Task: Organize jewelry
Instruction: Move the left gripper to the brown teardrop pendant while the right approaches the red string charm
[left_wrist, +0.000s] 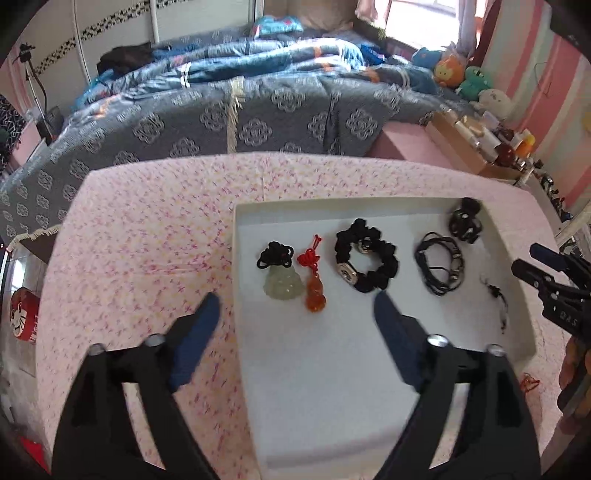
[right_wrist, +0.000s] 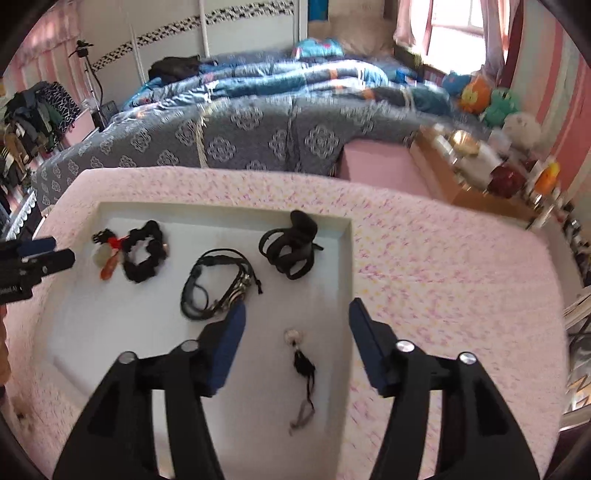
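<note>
A white tray (left_wrist: 332, 387) lies on the pink floral tablecloth. In it sit a pale jade pendant (left_wrist: 279, 282), an orange gourd pendant with a red knot (left_wrist: 314, 293), a black beaded bracelet (left_wrist: 366, 259), a black cord bracelet (left_wrist: 439, 264), a black hair claw (left_wrist: 464, 220) and a small black tassel charm (right_wrist: 303, 365). My left gripper (left_wrist: 295, 306) is open and empty, above the tray's near left edge just short of the pendants. My right gripper (right_wrist: 297, 314) is open and empty, straddling the tray's right wall (right_wrist: 347, 258) above the tassel charm.
A small red knot (left_wrist: 529, 382) lies on the cloth right of the tray. Behind the table is a bed with a blue-grey quilt (left_wrist: 240, 110). A cardboard box of bottles (right_wrist: 476, 166) and plush toys (left_wrist: 472, 79) stand at the back right.
</note>
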